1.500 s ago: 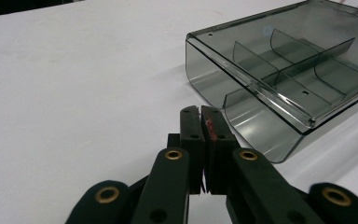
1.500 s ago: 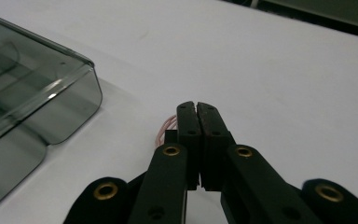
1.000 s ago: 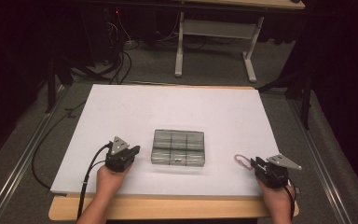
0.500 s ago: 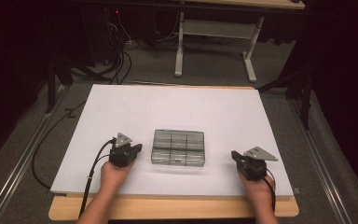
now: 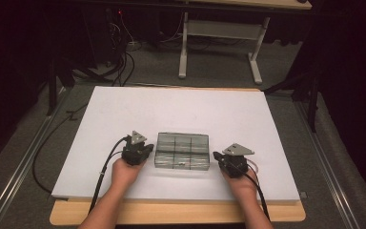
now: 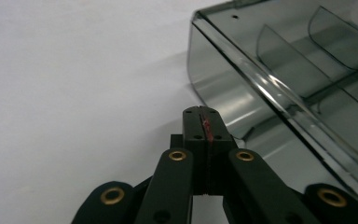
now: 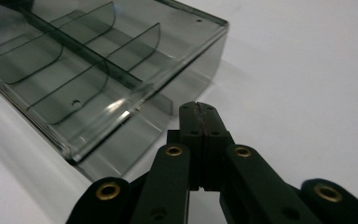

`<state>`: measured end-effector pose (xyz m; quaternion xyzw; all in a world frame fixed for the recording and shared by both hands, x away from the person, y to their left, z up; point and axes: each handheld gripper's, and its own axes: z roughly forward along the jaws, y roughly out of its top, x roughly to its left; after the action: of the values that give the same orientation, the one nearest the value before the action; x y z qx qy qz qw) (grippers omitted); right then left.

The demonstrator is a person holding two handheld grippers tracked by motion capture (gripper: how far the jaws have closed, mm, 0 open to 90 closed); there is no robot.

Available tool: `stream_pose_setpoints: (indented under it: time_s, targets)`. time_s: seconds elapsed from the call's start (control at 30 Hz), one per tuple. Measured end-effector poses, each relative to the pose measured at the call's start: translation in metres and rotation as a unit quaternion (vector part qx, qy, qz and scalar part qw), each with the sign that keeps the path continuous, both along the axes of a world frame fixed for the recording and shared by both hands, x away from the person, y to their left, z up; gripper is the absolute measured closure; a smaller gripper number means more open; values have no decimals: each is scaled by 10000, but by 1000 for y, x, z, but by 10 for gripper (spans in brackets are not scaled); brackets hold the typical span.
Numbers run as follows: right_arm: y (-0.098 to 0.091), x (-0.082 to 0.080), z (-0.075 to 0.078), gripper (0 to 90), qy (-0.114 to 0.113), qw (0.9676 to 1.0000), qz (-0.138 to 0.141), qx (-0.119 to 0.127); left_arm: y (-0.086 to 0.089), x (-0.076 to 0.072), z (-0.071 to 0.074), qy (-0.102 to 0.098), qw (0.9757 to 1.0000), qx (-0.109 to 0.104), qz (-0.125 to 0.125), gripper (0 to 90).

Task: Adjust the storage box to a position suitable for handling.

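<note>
Clear plastic organizer box sits low centre in the high view, on the white sheet covering the tabletop. Lid appears closed; dividers show through the smoky plastic, compartments look empty as far as can be told.

Left gripper sits just beside the box's left end. In the left gripper view the fingers are pressed together with nothing between them, tip close to the near corner of the box at right of frame; contact cannot be confirmed.

Right gripper sits just beside the box's right end. Its jaws have just been closing; in the right gripper view the fingers now meet flush, nothing caught between them. Box fills the upper left of that frame, near corner just ahead of the tip.

Reading of the step: both hands bracket the box from either side, closed tips aimed at its two ends. Looks like the approach to handling the box itself, either pushing, steadying, or working the lid open.

Next move, as judged: if the lid is to lift, one closed tip needs to find the front lip while the other braces the box against sliding on the smooth sheet. A grasp would first need the fingers spread. Risk: the light box skating or tipping under a one-sided push.
</note>
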<state>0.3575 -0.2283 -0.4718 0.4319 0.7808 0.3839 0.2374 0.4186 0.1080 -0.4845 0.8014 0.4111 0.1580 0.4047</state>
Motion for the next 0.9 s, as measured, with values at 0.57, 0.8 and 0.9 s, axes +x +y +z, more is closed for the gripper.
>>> stream_pose_setpoints:
  time_s: [0.57,0.8,0.9]
  targets:
    - [-4,4,-6,900,174,9998,-54,-124,-20,-11,0,39,9996,78,-284,900]
    - [-29,-7,-6,900,158,9994,-289,-129,-46,-23,3,-34,9980,182,-596,900]
    - [-40,-11,-5,900,183,9991,-363,-101,-56,-27,6,-93,9977,157,-660,900]
